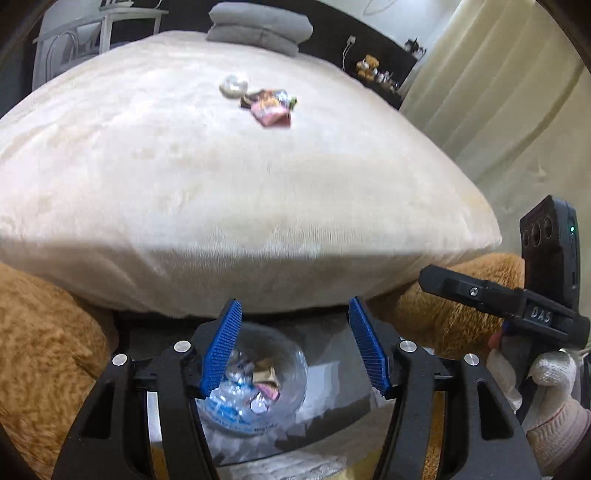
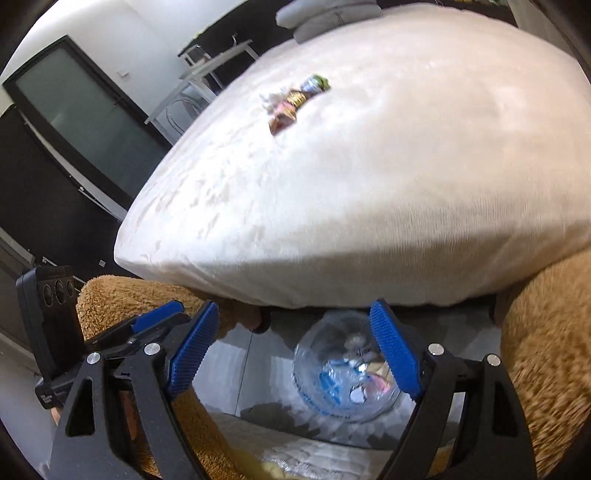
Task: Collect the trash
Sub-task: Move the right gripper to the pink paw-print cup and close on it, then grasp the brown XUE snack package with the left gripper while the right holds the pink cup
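Note:
Several colourful wrappers [image 1: 269, 107] [image 2: 291, 101] and a crumpled clear piece [image 1: 232, 85] lie together far out on the cream bed cover [image 1: 221, 192] [image 2: 369, 184]. Below the bed's near edge, a clear plastic tub [image 1: 291, 354] [image 2: 317, 332] stands on the floor with wrappers inside. My left gripper [image 1: 294, 306] hovers over the tub, open, nothing between its blue pads. My right gripper [image 2: 294, 306] is above the tub too, open wider and empty. In the left wrist view the right gripper's black body [image 1: 480, 295] shows at the right edge, held by a gloved hand [image 1: 546, 373].
Brown furry plush [image 1: 44, 350] [image 2: 546, 350] flanks the tub on both sides under the bed edge. Grey folded cushions [image 1: 258, 26] sit at the bed's far end. A white table [image 1: 110, 26], a cream curtain [image 1: 498, 92] and a dark glass door [image 2: 85, 118] surround the bed.

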